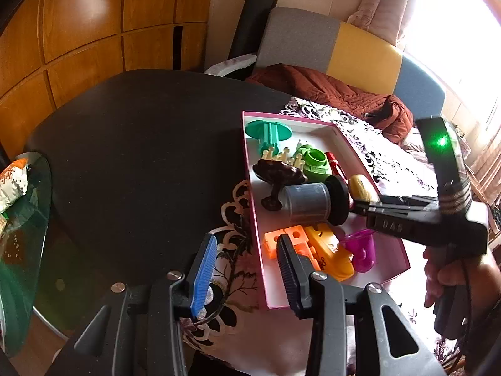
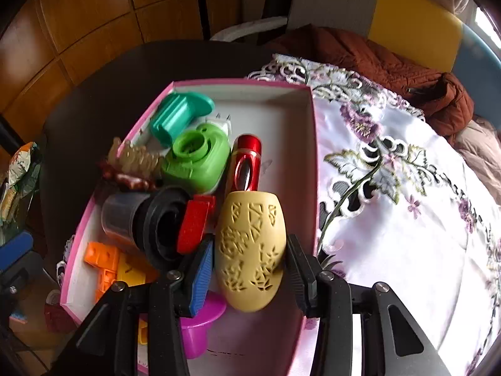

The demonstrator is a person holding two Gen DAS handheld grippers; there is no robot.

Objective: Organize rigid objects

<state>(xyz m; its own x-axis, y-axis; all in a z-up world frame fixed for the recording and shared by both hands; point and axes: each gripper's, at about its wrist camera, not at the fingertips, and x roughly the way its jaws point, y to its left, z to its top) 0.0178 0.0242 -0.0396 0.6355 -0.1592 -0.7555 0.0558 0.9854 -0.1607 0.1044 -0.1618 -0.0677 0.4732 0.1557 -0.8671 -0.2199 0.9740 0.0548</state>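
Fingers of the right gripper [image 2: 249,269] pinch a cream, egg-shaped carved vase [image 2: 250,250] from both sides, blue pad on its left flank and black pad on its right; its long axis runs straight away from the camera, rounded base nearest, open mouth pointing toward the far end of the pink box [image 2: 313,156] over which it hangs. Just beside it on the left lie a red wedge [image 2: 194,225] and a grey cylinder with a black flange [image 2: 150,225], the cylinder on its side with its axis across the box. Beyond the vase's mouth a red lipstick-like tube [image 2: 245,163] lies lengthwise, next to a green toy camera [image 2: 197,163], and a teal spool [image 2: 178,112] sits near the far wall. Orange blocks [image 2: 103,260] and a magenta cup [image 2: 200,322] occupy the near end. From the left wrist view, the left gripper [image 1: 247,269] stands spread with nothing between its pads, above the near left edge of the box and the flowered cloth [image 1: 228,269]; a hand [image 1: 438,269] grips the right tool's handle. Farther off lie the dark table [image 1: 141,141], a rust quilted jacket [image 1: 344,94] and a grey, yellow and blue seat back [image 1: 360,50]
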